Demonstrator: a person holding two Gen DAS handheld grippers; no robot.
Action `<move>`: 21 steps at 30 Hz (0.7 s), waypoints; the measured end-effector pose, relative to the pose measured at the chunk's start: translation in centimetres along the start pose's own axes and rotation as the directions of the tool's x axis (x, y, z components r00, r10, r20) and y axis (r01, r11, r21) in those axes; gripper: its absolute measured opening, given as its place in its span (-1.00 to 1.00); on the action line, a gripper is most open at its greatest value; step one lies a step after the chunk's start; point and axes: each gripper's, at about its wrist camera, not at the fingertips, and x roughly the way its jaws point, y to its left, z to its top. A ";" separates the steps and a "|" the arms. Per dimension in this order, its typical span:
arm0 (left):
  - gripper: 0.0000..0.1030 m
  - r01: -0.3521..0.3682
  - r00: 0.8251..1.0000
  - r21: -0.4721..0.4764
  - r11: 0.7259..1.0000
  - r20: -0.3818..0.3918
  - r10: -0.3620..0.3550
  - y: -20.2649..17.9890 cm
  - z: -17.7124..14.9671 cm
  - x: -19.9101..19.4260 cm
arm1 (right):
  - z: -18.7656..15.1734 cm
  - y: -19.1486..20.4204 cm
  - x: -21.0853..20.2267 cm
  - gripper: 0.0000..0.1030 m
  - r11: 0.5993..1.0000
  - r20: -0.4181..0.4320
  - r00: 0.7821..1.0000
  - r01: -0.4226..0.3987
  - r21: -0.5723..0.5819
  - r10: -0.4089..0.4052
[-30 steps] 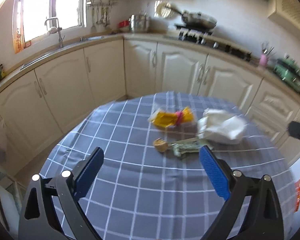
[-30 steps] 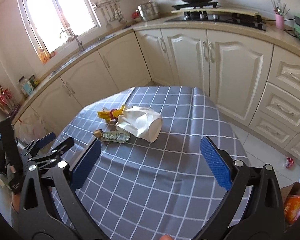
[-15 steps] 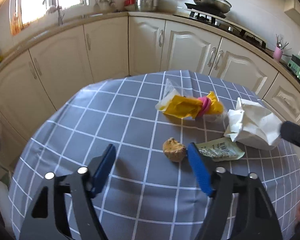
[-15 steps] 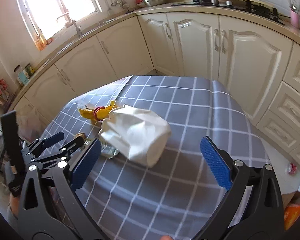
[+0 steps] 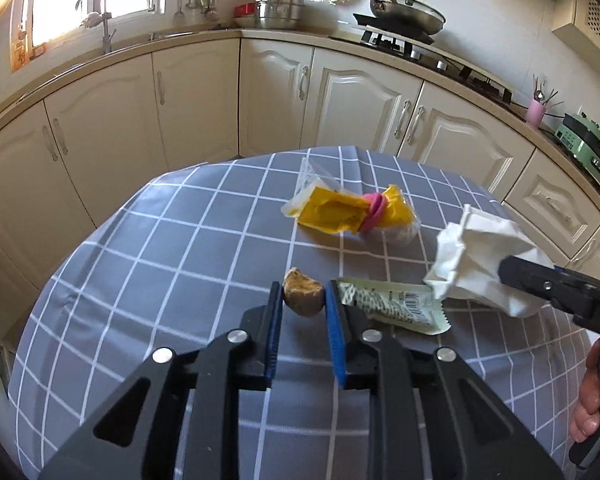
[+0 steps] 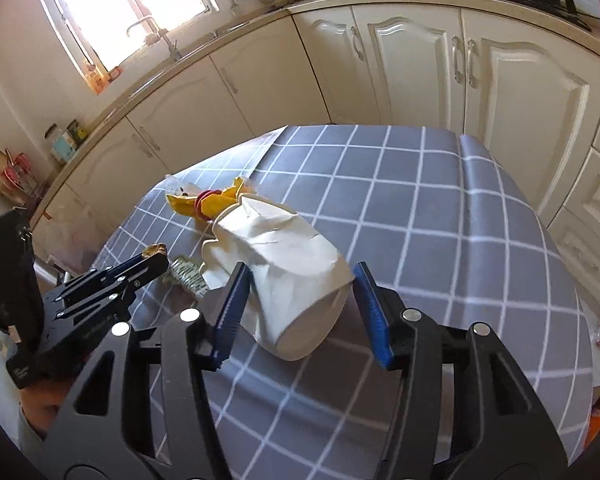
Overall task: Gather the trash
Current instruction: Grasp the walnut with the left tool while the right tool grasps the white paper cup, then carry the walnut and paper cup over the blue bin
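On the grey checked tablecloth [image 5: 160,256] lie a brown food scrap [image 5: 303,291], a pale green wrapper [image 5: 392,309], a yellow wrapper with a pink band [image 5: 350,213] and a crumpled white paper bag [image 5: 480,256]. My left gripper [image 5: 301,300] has closed on the brown scrap, its blue pads against both sides. My right gripper [image 6: 300,280] is open with the white paper bag [image 6: 284,248] between its fingers, the left pad touching it. The left gripper with the scrap [image 6: 156,249] shows at left in the right wrist view.
Cream kitchen cabinets [image 5: 204,96] curve around behind the table. A counter with sink tap [image 5: 100,16], pots and a stove with a pan [image 5: 404,12] runs above them. The table's far edge [image 6: 380,128] drops off toward the cabinets.
My left gripper moved forward and closed from wide open onto the brown scrap. My right gripper advanced until the white bag sits between its narrowing fingers.
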 end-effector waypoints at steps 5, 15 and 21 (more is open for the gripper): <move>-0.61 -0.011 1.000 -0.017 1.000 0.021 0.011 0.7 -1.2 -2.2 | -1.0 -0.4 -2.8 0.02 1.000 0.036 0.999 -0.012 0.028 0.011; -0.61 0.051 0.994 0.016 0.999 0.091 -0.053 -2.2 -2.5 -8.8 | -3.2 -1.0 -9.3 0.01 0.997 0.128 0.992 -0.028 0.076 0.018; -0.61 0.098 0.985 0.080 0.992 0.131 -0.108 -6.3 -2.6 -11.8 | -4.2 -2.7 -13.5 0.01 0.994 0.191 0.982 -0.021 0.107 0.000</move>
